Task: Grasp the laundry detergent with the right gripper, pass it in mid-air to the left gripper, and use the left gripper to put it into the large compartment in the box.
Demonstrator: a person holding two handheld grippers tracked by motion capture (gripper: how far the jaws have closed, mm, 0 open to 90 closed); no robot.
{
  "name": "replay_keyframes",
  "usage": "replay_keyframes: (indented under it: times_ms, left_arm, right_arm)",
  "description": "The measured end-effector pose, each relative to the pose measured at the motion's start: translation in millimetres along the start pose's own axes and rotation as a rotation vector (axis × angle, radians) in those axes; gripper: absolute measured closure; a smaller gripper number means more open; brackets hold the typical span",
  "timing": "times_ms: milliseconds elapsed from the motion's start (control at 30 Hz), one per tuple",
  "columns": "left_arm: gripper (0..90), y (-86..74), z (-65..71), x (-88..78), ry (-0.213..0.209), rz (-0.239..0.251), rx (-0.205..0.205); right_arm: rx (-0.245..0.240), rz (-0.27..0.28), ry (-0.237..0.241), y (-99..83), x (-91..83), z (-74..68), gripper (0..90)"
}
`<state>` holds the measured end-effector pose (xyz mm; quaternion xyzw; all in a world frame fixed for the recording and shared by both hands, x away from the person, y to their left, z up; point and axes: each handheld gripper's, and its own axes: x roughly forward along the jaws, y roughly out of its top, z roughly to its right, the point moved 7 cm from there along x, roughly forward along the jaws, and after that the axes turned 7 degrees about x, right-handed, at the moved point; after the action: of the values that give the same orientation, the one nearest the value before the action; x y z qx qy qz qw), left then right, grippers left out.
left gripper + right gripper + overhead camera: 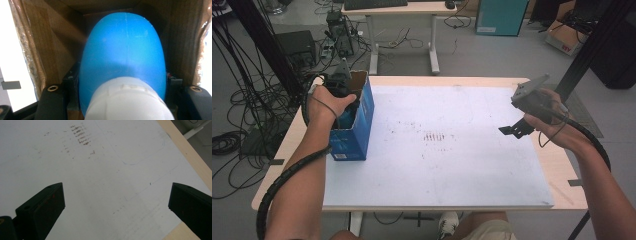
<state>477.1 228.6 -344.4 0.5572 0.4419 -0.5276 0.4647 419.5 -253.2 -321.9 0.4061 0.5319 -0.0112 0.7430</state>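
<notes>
Blue card forms the box (357,125) that stands upright near the left edge of the table (562,170), on the white sheet (452,165) that covers most of the top. From the high view, the left gripper (343,92) reaches down into the open top of the box, with the left hand (326,102) wrapped around it and its cable trailing back along the forearm. The right gripper (516,130) hangs above the sheet's right side, well apart from the box, held in the right hand (557,125).

The left gripper view looks into the box, its brown inner walls on both sides. A blue egg-shaped thing (123,57) with a white part at its near end sits between the jaws, which press on its two sides, so the left gripper is clamped on it inside the box.

The right gripper view shows its two black jaws spread wide with nothing between them, over bare sheet with faint dark smudges (81,136) and the wooden table edge at the right.
</notes>
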Motion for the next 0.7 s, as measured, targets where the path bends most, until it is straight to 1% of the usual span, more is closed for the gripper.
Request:
replay_keyframes:
  times_ms: [67, 100, 167, 267, 400, 467, 500, 700]
  left_arm:
    - [36.5, 0.2, -0.1, 0.4, 0.004, 0.003, 0.000]
    - [36.5, 0.2, -0.1, 0.5, 0.004, 0.003, -0.001]
    - [36.4, 0.1, 0.0, 0.4, 0.000, 0.001, -0.002]
    - [36.4, 0.3, 0.3, 0.5, 0.002, 0.000, 0.001]
    - [36.5, 0.4, 0.3, 0.9, 0.007, 0.003, 0.001]
    - [36.4, 0.4, 0.2, 0.8, 0.003, 0.001, 0.001]
    - [36.4, 0.4, 0.1, 1.0, 0.004, 0.003, 0.000]
    - [36.2, 0.2, 0.2, 1.0, 0.004, 0.001, 0.005]
  right_arm:
    - [0.004, 0.002, -0.003, 0.2, -0.5, -0.1, 0.4]
    - [-0.008, -0.006, 0.000, -0.1, -1.3, 0.5, 0.5]
    - [0.001, 0.002, -0.003, 0.0, -1.2, 0.1, 0.5]
    - [-0.003, -0.003, -0.003, -0.4, -1.9, 0.6, 0.5]
    - [0.009, -0.005, -0.013, -0.2, -3.1, 0.2, 0.4]
    - [0.016, 0.001, -0.010, 0.0, -2.6, -0.4, 0.5]
    - [0.012, -0.011, -0.011, -0.4, -3.2, -0.2, 0.5]
    - [-0.003, -0.008, -0.004, 0.2, -3.0, 0.4, 0.5]
